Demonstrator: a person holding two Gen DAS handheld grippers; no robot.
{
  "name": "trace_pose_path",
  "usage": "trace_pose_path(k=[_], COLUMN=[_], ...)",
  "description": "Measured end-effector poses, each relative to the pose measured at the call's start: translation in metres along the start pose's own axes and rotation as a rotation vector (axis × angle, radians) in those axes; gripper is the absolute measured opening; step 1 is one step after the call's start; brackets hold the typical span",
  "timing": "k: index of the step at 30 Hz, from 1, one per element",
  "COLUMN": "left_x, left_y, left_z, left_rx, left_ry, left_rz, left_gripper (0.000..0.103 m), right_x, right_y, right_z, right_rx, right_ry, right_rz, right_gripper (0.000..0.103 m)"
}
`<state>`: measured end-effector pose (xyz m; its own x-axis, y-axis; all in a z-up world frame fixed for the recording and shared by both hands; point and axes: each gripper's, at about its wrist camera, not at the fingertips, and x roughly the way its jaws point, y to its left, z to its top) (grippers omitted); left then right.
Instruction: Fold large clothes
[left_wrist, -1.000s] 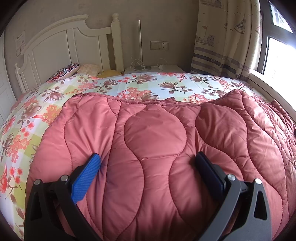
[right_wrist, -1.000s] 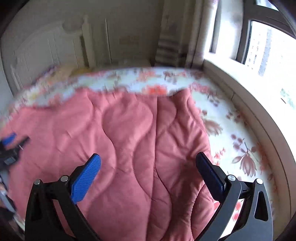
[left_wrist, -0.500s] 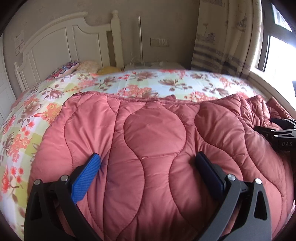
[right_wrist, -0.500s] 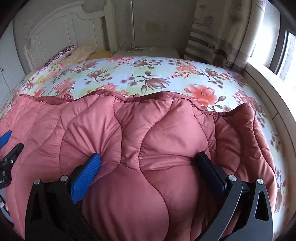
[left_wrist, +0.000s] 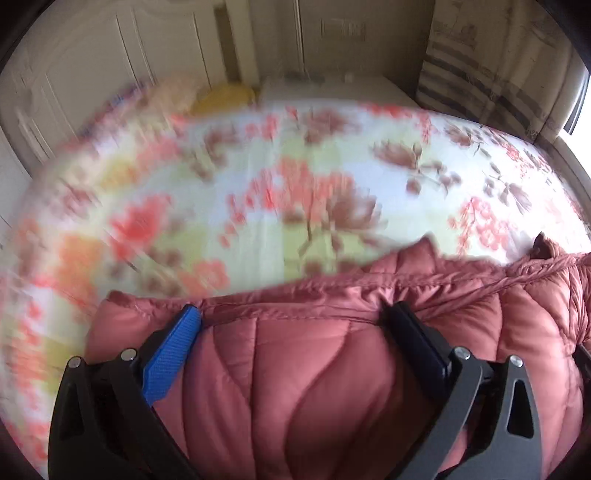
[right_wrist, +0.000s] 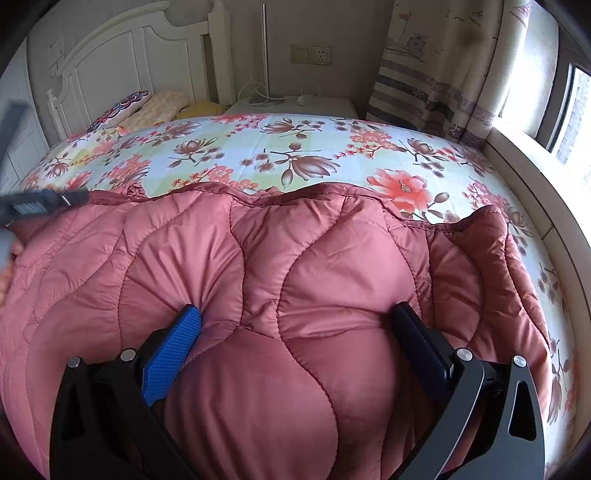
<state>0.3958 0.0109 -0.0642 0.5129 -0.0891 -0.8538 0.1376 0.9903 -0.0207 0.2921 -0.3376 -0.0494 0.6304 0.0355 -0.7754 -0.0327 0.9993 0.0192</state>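
Covering most of both views, a bed with a floral sheet fills the room's middle; white headboard at far left, pillows beneath it, a nightstand with a lamp pole and cords beside, wall outlet above, striped curtain and bright window at right. Left wrist view heavily blurred across the sheet. Pink quilted coat lies spread on the near part of the bed, its far edge crossing the sheet, right side rumpled and turned up. Right hand-held gripper: fingers wide apart, released, both tips pressed into the coat's puffed surface, padding bulging between them. Left hand-held gripper: fingers likewise spread, nothing pinched, tips sitting just short of the coat's stitched far edge, coat between and under them. In the right wrist view, part of the left tool shows at the far left edge, over the coat's left portion.
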Motion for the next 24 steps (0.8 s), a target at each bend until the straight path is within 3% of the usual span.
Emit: trace_pose_path(k=[2,5,10,13,14,15,22,24], left_x=[-0.004,-0.004,-0.005,-0.005,-0.006,-0.006,-0.011,-0.028], left_y=[0.009,0.002,0.0,0.002,0.003,0.003,0.01,0.018], left_z=[-0.002,-0.004,-0.005,-0.006,-0.006,-0.006,-0.003,-0.002], left_rx=[-0.045,-0.003,-0.006,-0.008,-0.011,-0.014,-0.043,-0.079], left_ry=[-0.026,-0.033,-0.037,-0.041,-0.043,-0.045,-0.044,-0.067], left_rz=[-0.027,0.018,0.016,0.014,0.009,0.006,-0.041,-0.039], left_gripper=[0.101,0.101,0.101,0.101,0.101,0.101,0.101,0.1], right_x=[-0.001,-0.014,-0.046,-0.017,0.007,0.016,0.012,-0.007], right_y=[-0.001,-0.002,-0.033,-0.061,-0.068,-0.074,-0.078,-0.082], right_z=[0.0,0.005,0.023,0.023,0.017,0.014,0.018,0.02], right_rx=[-0.001,-0.012,0.045,0.101,0.116,0.151,0.184,0.221], right_ry=[0.003,0.0,-0.121,-0.036,0.043,0.057,0.048,0.026], right_rz=[0.002,-0.004,-0.049,-0.1,-0.074,-0.014,0.029,0.01], right_gripper=[0.099,0.098,0.098,0.098,0.098,0.099,0.099,0.098])
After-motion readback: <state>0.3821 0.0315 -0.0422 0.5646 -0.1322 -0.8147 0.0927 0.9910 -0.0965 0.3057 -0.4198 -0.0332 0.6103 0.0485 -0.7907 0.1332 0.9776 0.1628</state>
